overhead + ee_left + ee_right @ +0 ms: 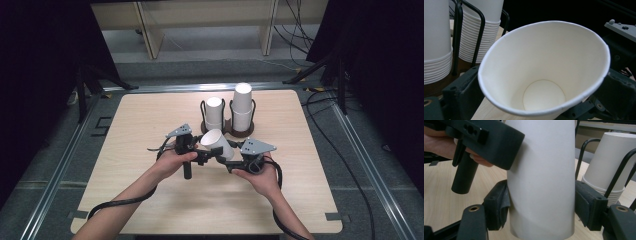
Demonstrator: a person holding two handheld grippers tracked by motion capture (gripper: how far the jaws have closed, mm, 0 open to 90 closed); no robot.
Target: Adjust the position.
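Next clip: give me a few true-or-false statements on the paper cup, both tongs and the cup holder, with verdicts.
1. Both tongs grip one paper cup. True: the left tongs and the right tongs both press on it.
2. The held cup is full of liquid. False: the left gripper view shows its inside empty.
3. The wire cup holder carries two stacks of cups. True.
4. Both stacks are equally tall. False: the right cup stack rises higher than the left cup stack.

I see a plain white paper cup (217, 143) between my black grippers, each topped by a grey plate. At twelve o'clock, white cup stacks (242, 106) fill a black wire holder (230, 120) on pale woodgrain table (150, 120).
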